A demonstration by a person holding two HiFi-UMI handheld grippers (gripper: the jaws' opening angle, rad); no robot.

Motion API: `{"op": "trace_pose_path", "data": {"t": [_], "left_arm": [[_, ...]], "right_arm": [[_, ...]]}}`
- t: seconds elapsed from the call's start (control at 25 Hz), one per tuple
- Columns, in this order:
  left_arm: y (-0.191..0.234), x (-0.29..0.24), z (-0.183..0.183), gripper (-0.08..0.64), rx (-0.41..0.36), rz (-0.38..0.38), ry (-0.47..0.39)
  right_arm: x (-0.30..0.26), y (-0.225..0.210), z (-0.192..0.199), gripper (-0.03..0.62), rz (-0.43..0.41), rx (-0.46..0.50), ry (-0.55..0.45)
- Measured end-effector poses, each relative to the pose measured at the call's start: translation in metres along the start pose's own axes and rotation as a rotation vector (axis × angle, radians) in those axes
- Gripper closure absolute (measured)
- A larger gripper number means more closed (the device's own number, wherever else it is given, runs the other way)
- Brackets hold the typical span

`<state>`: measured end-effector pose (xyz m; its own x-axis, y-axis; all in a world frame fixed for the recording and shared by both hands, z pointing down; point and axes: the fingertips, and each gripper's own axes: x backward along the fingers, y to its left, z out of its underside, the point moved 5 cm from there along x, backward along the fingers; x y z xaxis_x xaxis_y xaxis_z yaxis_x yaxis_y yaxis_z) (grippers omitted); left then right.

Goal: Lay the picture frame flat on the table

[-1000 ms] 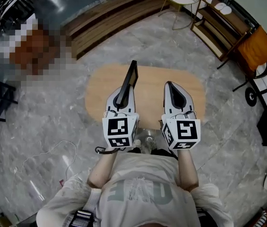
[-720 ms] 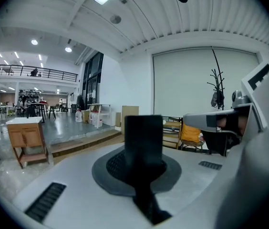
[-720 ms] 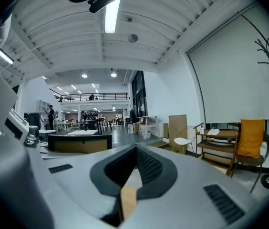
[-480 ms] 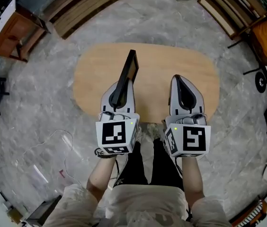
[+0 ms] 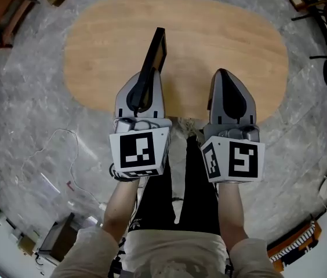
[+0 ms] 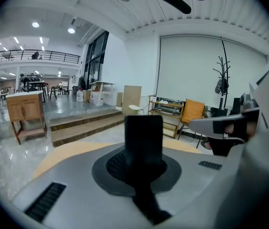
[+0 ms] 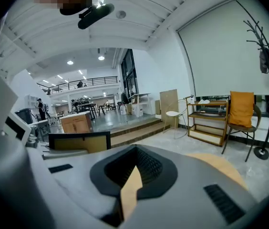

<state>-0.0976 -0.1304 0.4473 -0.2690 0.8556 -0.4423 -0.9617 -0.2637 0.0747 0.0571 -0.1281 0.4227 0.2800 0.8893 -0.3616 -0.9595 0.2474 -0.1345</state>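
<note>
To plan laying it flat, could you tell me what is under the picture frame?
The wooden table lies below the picture frame. The left hand-held gripper covers its near end, so contact is unseen.

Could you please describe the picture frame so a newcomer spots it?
Find the oval wooden table. Over its near side the left claw grips the picture frame: a thin black slab on edge; the right claw is empty.

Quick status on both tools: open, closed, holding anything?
Left tool: closed on the picture frame.
Right tool: closed, empty.
</note>
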Motion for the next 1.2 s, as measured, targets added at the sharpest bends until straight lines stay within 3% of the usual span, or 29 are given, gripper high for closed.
{"op": "trace_pose_path", "data": {"t": [0.4, 0.76, 0.88, 1.2], "left_arm": [[-0.002, -0.007, 0.068, 0.54, 0.005, 0.015, 0.091], [-0.004, -0.016, 0.078, 0.54, -0.036, 0.017, 0.135], [-0.007, -0.026, 0.075, 0.54, -0.145, 0.009, 0.144], [-0.014, -0.076, 0.078, 0.54, -0.583, -0.045, 0.171]], "right_arm": [[0.001, 0.011, 0.08, 0.586, -0.006, -0.024, 0.123], [-0.002, 0.008, 0.089, 0.586, -0.001, -0.039, 0.145], [-0.004, 0.004, 0.089, 0.586, 0.0, -0.037, 0.146], [-0.002, -0.016, 0.097, 0.586, 0.033, -0.038, 0.184]]}}
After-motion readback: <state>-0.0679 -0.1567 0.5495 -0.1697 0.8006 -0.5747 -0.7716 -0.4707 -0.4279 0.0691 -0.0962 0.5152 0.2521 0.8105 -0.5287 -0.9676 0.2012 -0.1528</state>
